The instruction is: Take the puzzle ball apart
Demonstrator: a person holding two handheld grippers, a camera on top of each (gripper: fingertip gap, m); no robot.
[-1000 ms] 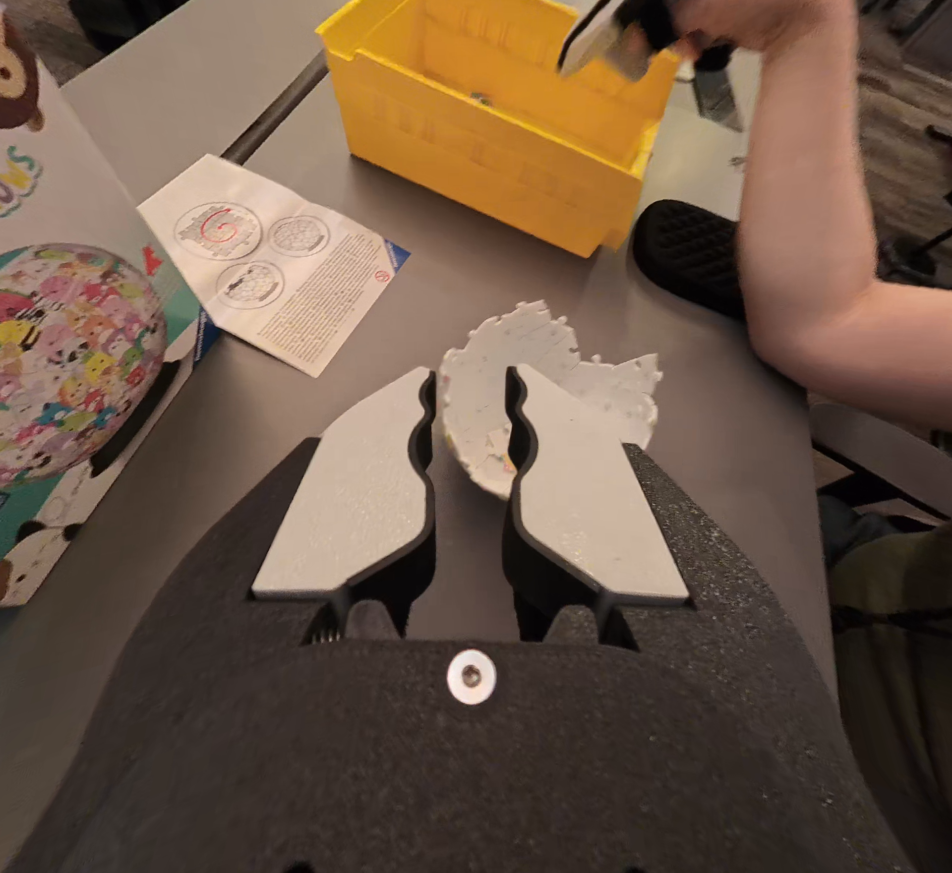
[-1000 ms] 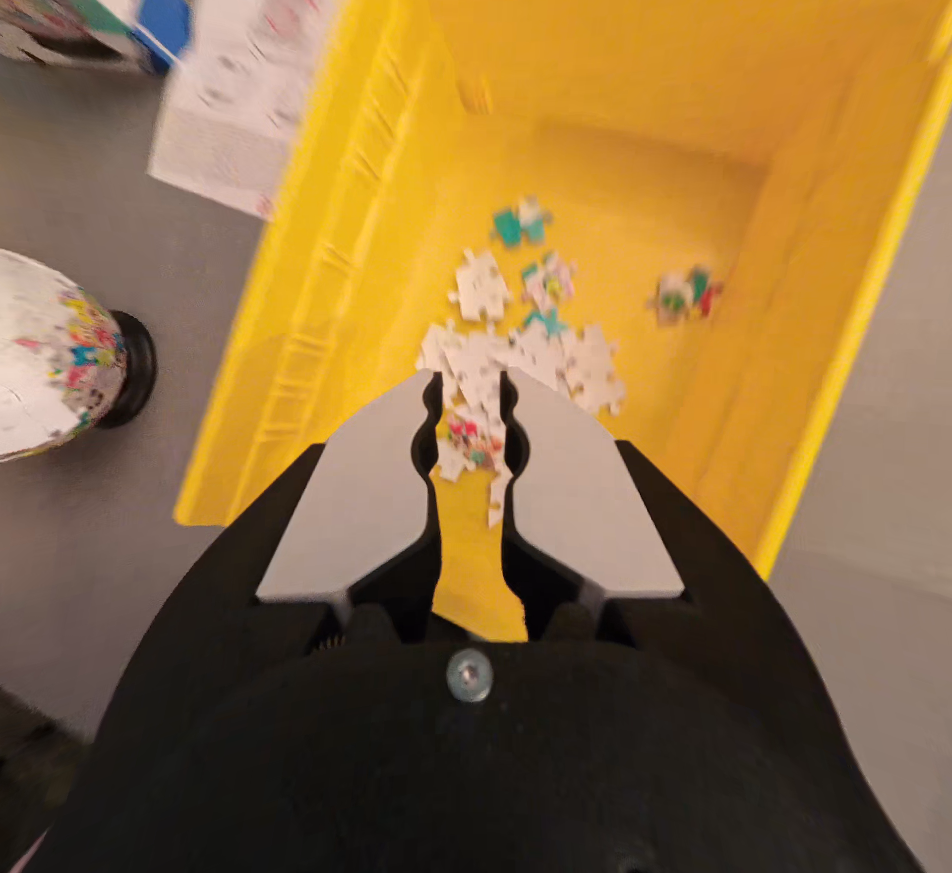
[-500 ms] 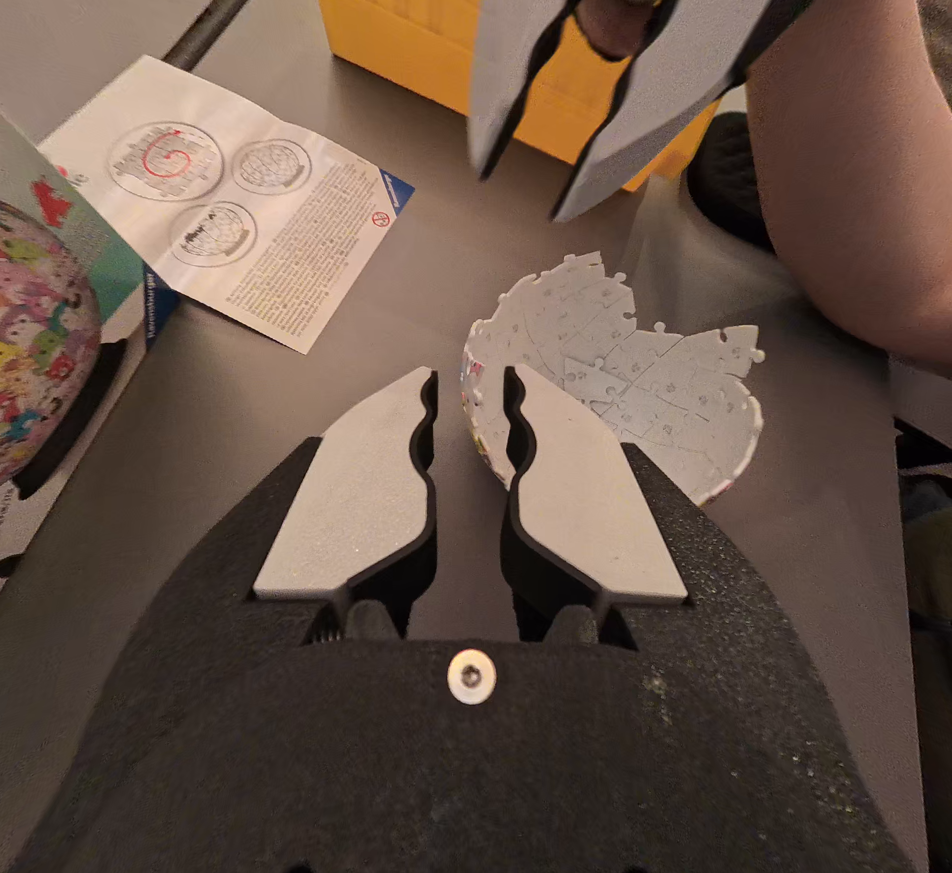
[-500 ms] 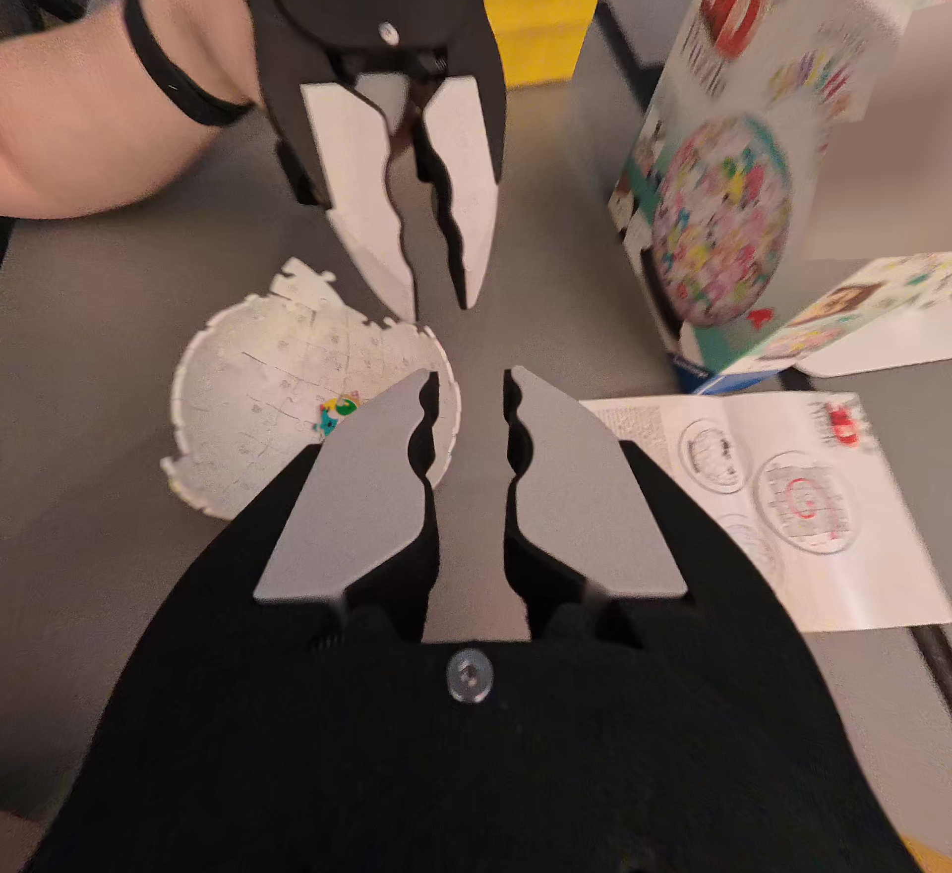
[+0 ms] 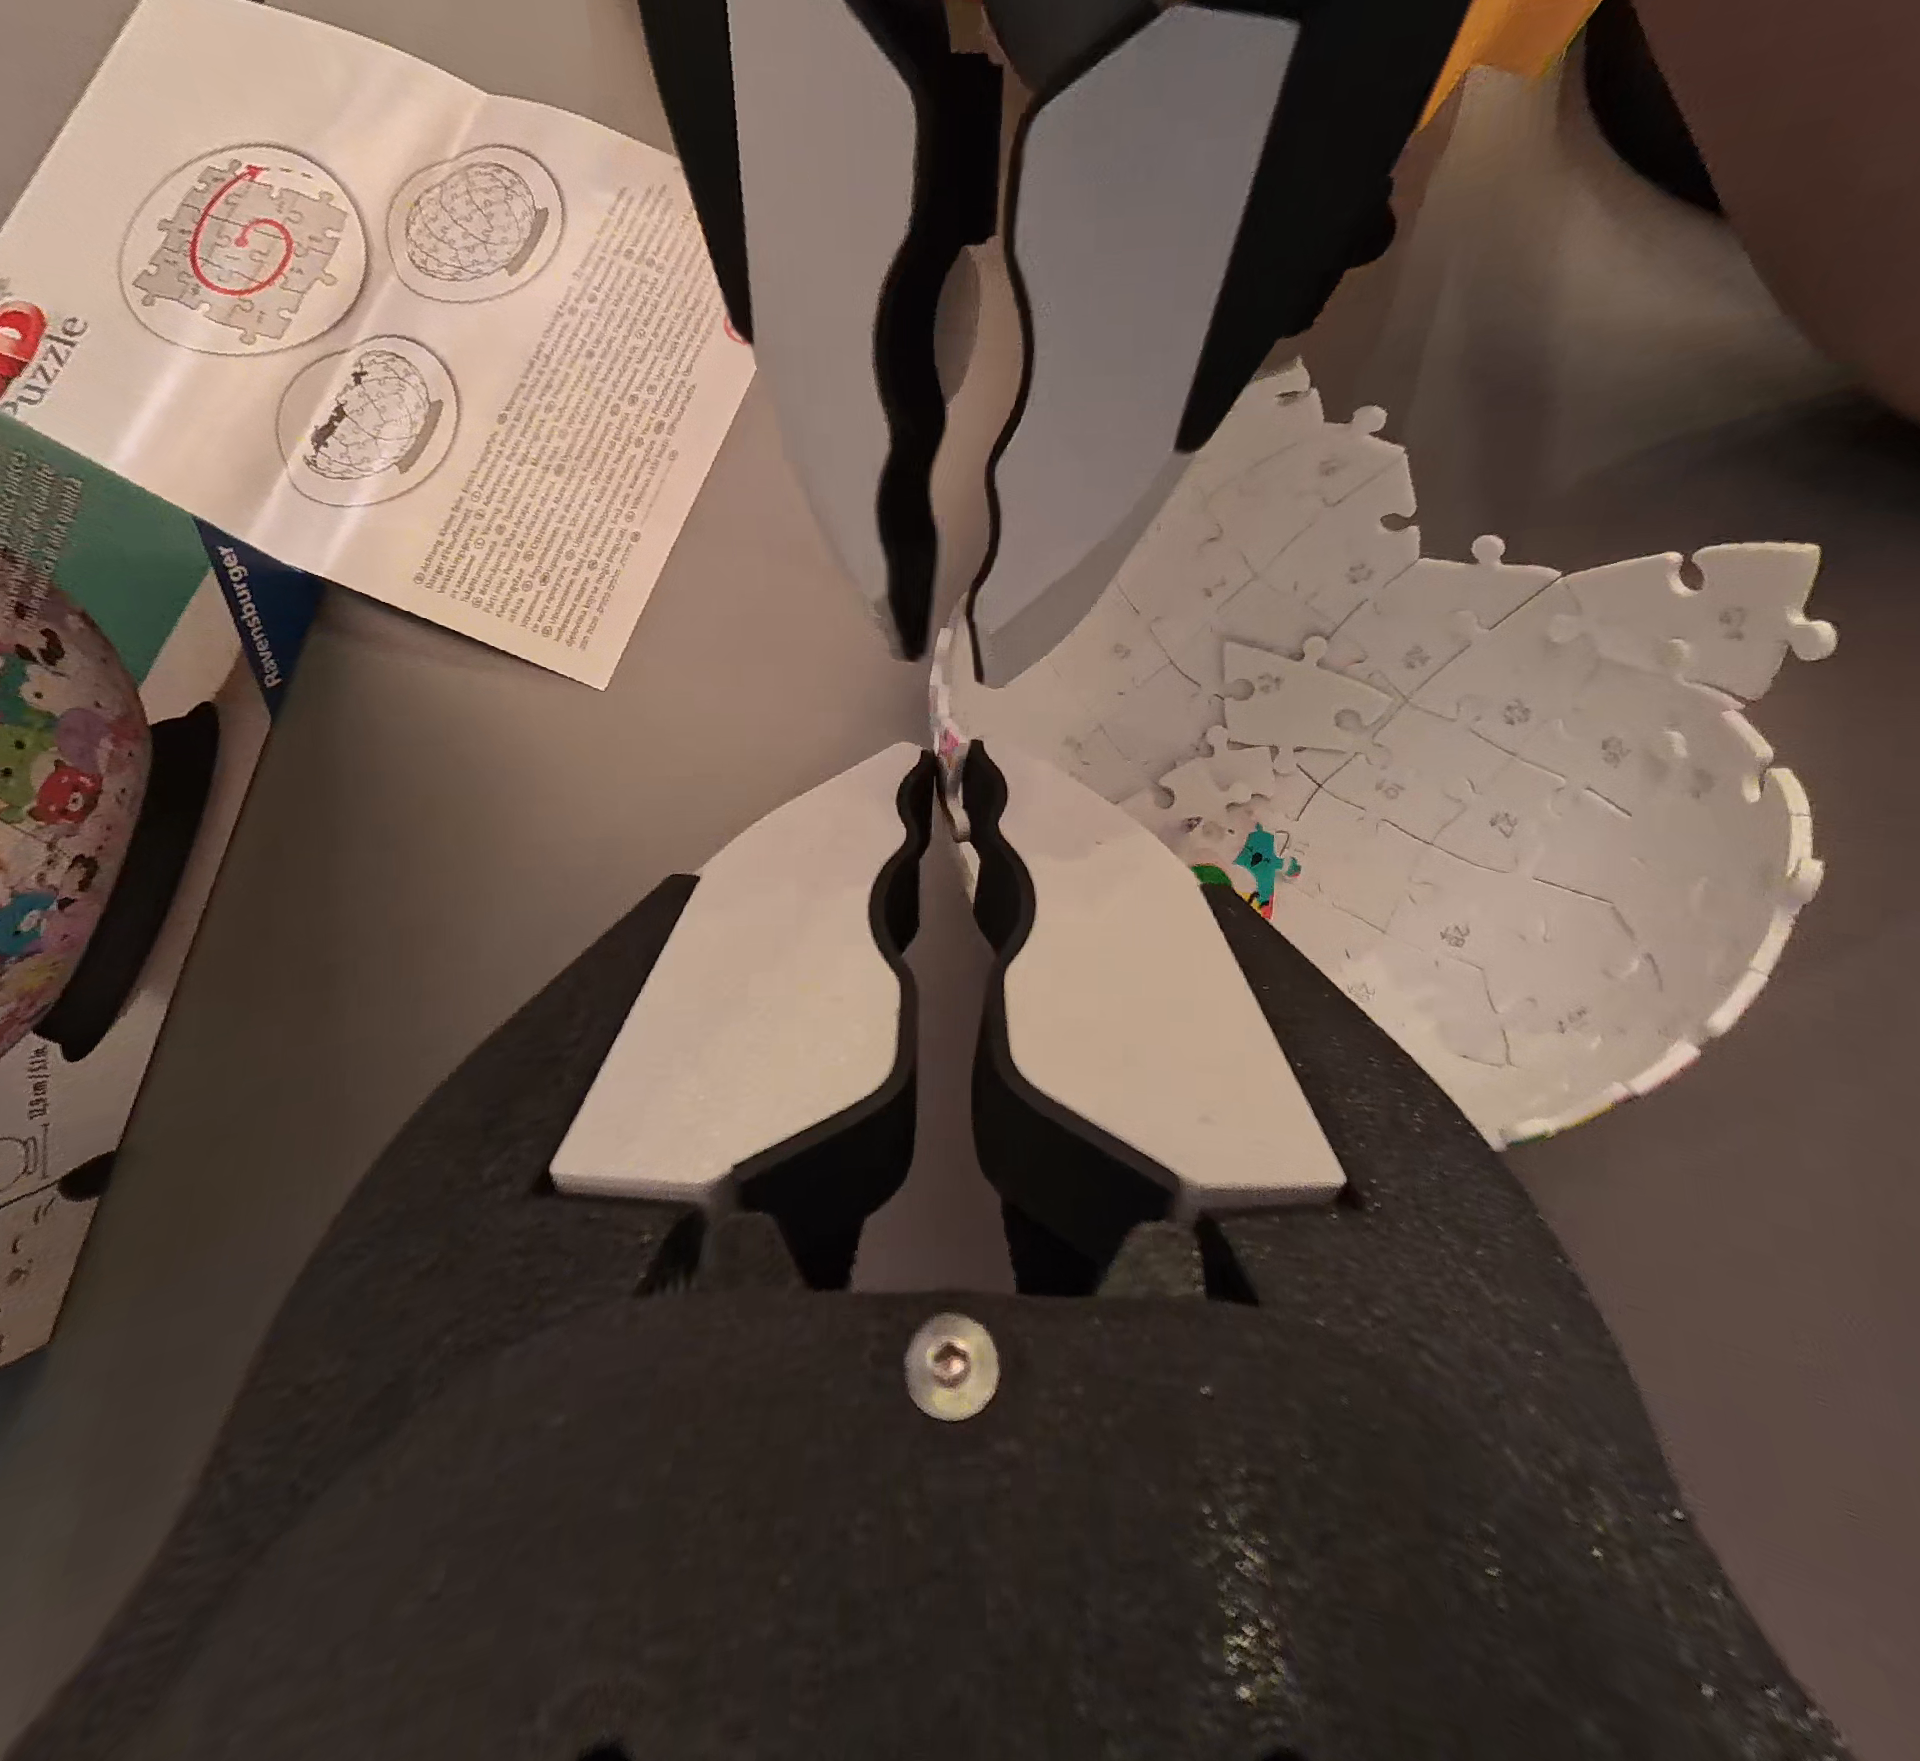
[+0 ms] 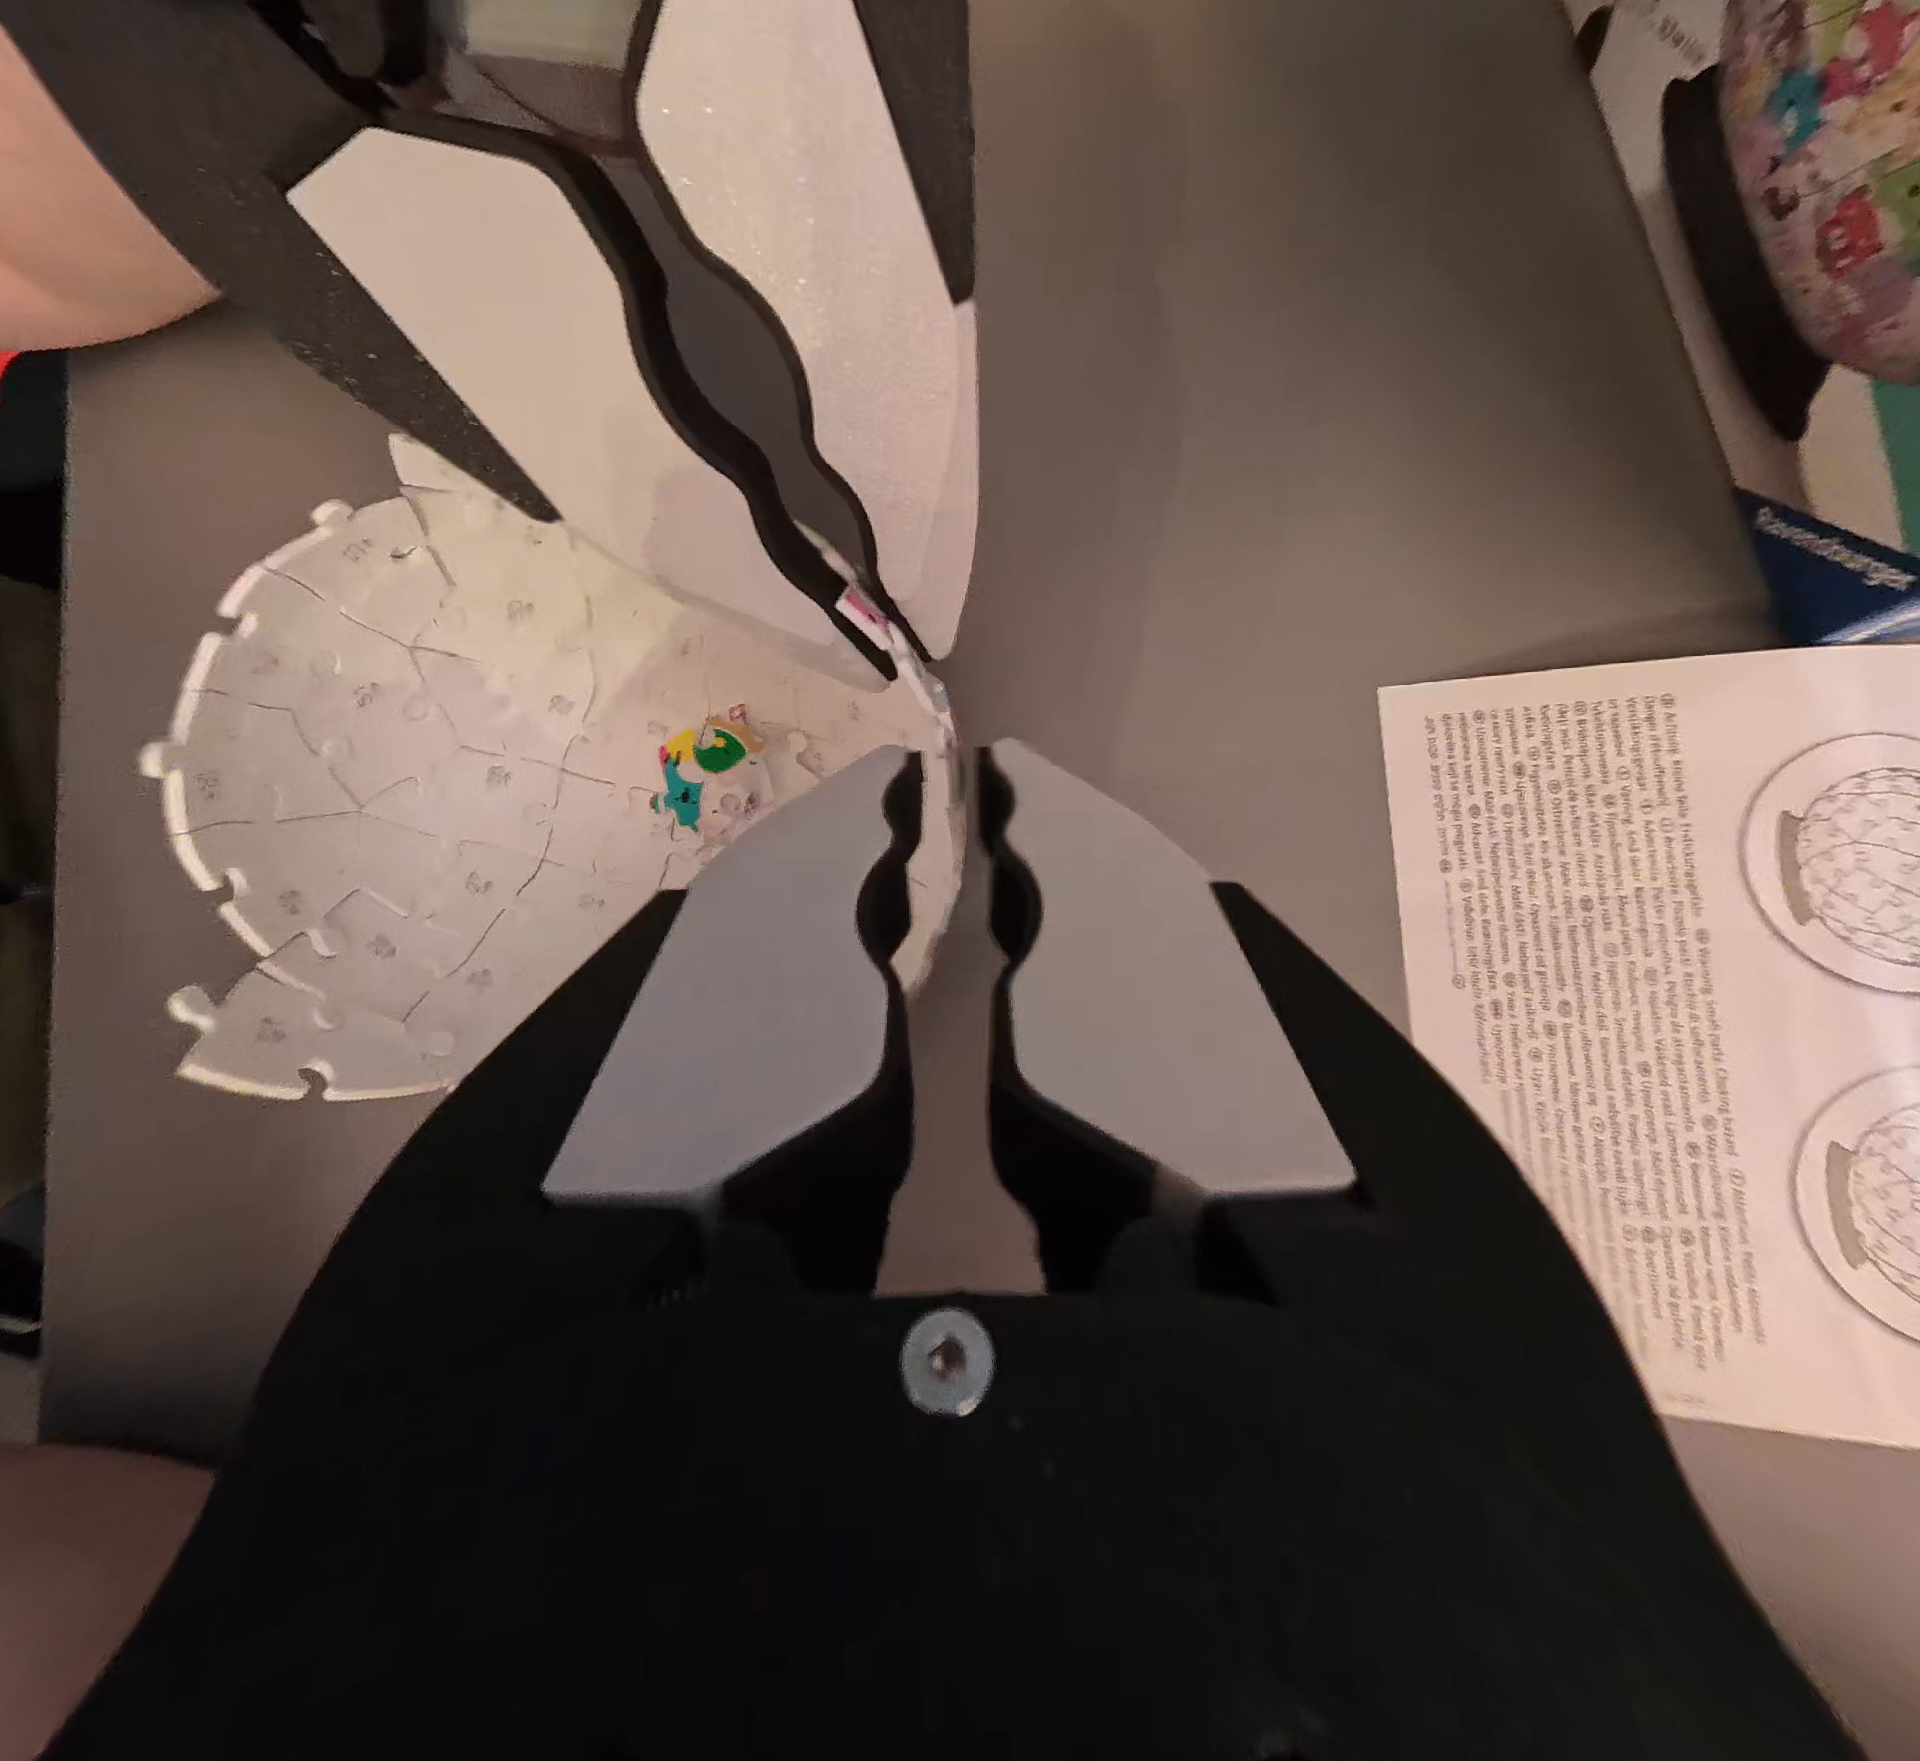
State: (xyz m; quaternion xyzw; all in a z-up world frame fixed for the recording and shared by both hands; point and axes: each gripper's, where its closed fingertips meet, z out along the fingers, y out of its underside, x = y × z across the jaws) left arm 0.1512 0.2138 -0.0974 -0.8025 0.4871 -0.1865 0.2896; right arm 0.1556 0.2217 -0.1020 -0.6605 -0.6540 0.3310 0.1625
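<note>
At the far left of the left wrist view, the puzzle box point(image 5: 73, 838) is seen lying flat, and next to it the folded instruction sheet point(image 5: 395, 309) is spread on the grey table point(image 5: 468, 880). In the middle, the left gripper point(image 5: 943, 776) is closed down on the rim of the puzzle ball point(image 5: 1455, 828), so that only the thin wall of the shell is between its jaws. The ball is now only a half shell, which rests open side up on the table, with the white backs of its pieces showing and 1 loose coloured piece point(image 5: 1252, 864) lying inside. The right gripper point(image 5: 940, 646) is brought in from the opposite side; in the right wrist view its jaws are narrowed over the same rim just beside the left one, with a small gap left, and it cannot be told if the rim is already pinched. At the top right, a corner of the yellow bin point(image 5: 1527, 38) is visible behind. 2 risks are judged from here: because both grips are so close together on a thin edge, a pull can slip off the rim; and if the pull is too sharp, several pieces can break off together and be scattered on the table instead of 1 piece being held.
</note>
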